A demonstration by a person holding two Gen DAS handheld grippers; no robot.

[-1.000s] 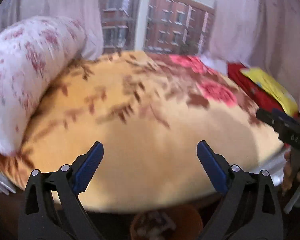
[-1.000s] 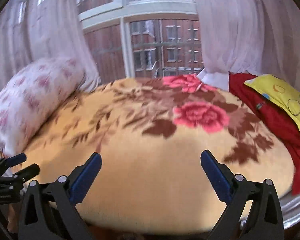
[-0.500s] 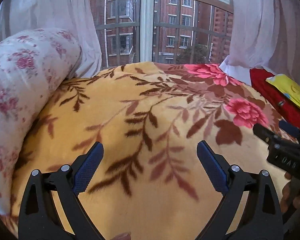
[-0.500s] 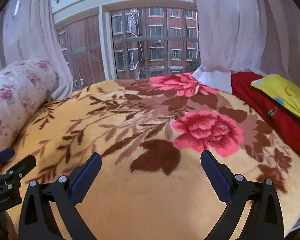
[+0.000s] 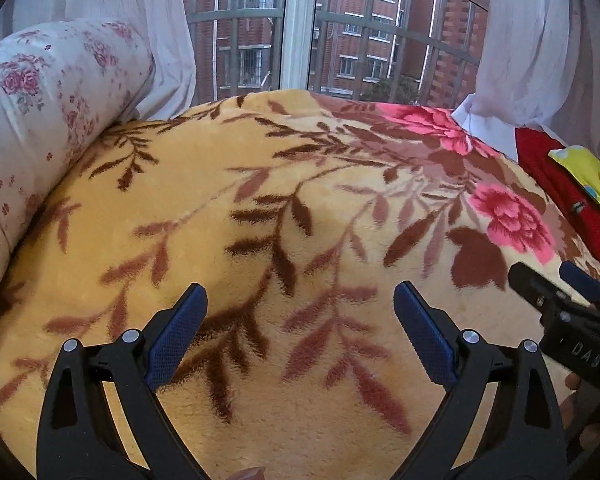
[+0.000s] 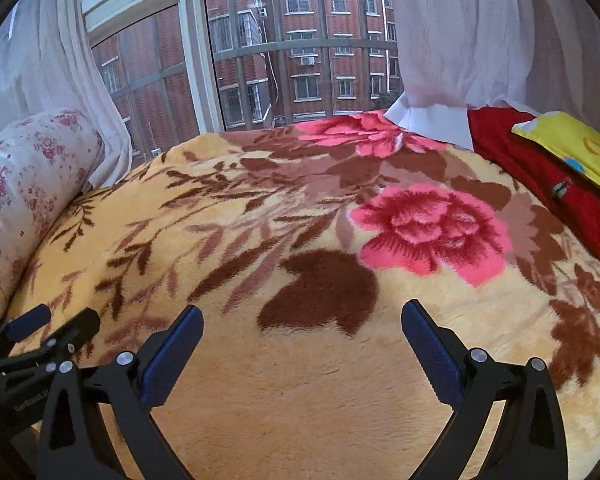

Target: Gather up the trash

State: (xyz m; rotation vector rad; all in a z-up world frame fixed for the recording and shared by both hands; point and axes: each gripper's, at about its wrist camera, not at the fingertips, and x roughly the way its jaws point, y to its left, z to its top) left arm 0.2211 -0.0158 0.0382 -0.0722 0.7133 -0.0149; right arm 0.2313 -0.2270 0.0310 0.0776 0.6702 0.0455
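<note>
Over yellow floral blanket (image 5: pixel 228 184): left gripper (image 5: pixel 300 308), right gripper (image 6: pixel 302 330) both spread wide, holding nothing; floral bolster (image 5: pixel 40 120) borders left edge.

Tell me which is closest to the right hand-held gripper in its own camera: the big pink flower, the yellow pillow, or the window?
From the right hand-held gripper, nearest first:
1. The big pink flower on the blanket, just ahead and slightly right.
2. The yellow pillow, far right, lying on the red cloth.
3. The window, beyond the bed's far edge.

Bed under yellow floral blanket (image 6: pixel 300 380), floral bolster (image 6: pixel 24 184) left, red cloth (image 6: pixel 540 176), yellow pillow (image 6: pixel 572 148) right
</note>
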